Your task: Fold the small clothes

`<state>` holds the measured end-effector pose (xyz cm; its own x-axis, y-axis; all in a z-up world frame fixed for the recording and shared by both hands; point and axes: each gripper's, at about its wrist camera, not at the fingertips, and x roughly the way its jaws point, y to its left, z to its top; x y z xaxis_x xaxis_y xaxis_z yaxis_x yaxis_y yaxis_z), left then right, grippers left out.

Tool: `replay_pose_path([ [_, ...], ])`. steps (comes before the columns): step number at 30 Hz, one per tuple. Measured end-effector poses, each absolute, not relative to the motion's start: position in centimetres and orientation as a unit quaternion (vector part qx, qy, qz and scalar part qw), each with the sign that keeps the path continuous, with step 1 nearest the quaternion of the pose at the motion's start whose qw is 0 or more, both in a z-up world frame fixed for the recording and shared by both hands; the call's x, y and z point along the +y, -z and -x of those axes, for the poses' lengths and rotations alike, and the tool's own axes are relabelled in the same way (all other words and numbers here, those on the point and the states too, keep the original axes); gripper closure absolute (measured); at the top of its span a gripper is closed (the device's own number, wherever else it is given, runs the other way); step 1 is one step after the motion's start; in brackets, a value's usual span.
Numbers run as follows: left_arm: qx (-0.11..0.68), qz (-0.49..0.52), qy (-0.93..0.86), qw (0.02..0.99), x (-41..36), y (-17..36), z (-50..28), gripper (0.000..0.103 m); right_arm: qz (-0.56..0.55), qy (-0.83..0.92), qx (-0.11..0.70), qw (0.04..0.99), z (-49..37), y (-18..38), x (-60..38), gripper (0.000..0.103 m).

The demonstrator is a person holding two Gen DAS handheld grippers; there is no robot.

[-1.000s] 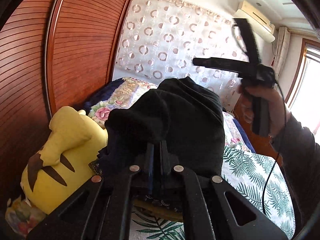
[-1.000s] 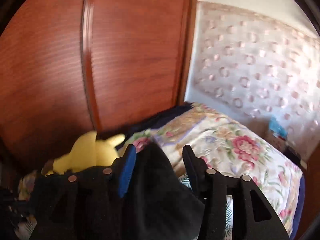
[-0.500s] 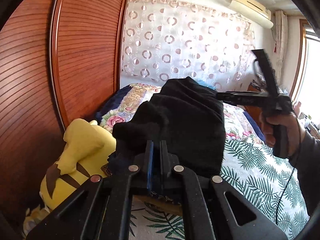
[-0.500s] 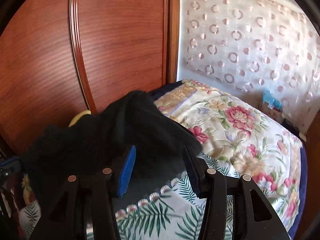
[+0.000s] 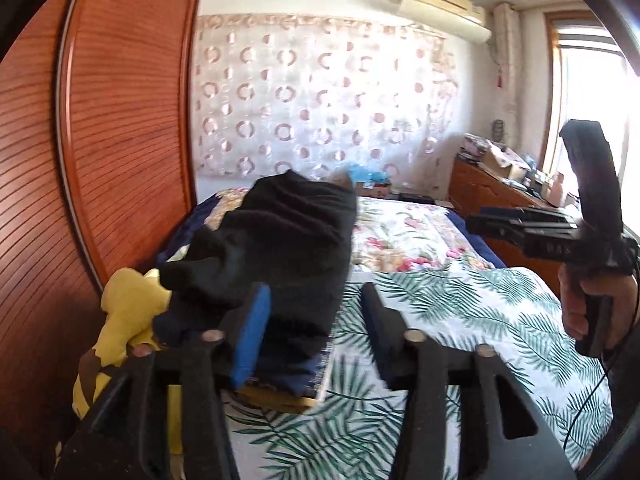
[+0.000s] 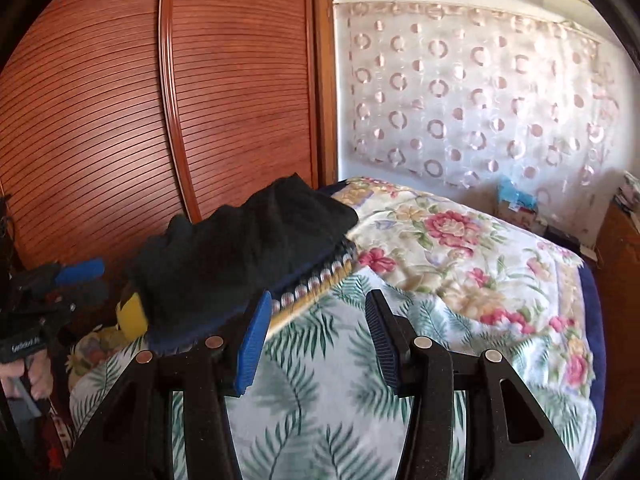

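Left wrist view: the left gripper (image 5: pixel 316 316) has its jaws opening; the folded black knit garment (image 5: pixel 276 248) lies ahead and partly between the fingers, but the pads do not press on it. The garment rests on a dark blue cushion with a patterned trim (image 5: pixel 280 380) at the left side of the palm-leaf print bedspread (image 5: pixel 460 320), just right of a yellow plush toy (image 5: pixel 128 320). Only this view shows the right gripper (image 5: pixel 492 226) from outside, held level at far right in the person's hand (image 5: pixel 588 304), and a wall air conditioner (image 5: pixel 444 12).

Right wrist view: the right gripper's jaws stand apart over bare bedspread, nothing between them; the garment sits to the left of the blue pad (image 6: pixel 252 348). Only here does the floral quilt (image 6: pixel 460 256) show broadly, far right. Both grippers point slightly downward toward the bed.
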<state>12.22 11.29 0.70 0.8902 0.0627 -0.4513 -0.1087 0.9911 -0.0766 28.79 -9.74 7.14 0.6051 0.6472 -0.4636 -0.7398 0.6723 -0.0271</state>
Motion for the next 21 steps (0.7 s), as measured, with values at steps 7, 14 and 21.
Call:
replay_pose_path([
  [7,0.224,0.029,0.001,0.974,7.1,-1.3,-10.6,0.017,0.092,-0.355,0.202,0.908,-21.4,-6.6,-14.4,0.052],
  [14,0.223,0.012,0.011,0.975,3.9,-1.8,-9.0,0.011,0.058,-0.327,0.199,0.922,-15.7,-5.8,-18.0,0.046],
  [21,0.229,0.019,0.016,0.973,1.3,-2.5,-7.7,0.011,0.025,-0.266,0.194,0.944,-10.7,-5.4,-20.3,0.024],
])
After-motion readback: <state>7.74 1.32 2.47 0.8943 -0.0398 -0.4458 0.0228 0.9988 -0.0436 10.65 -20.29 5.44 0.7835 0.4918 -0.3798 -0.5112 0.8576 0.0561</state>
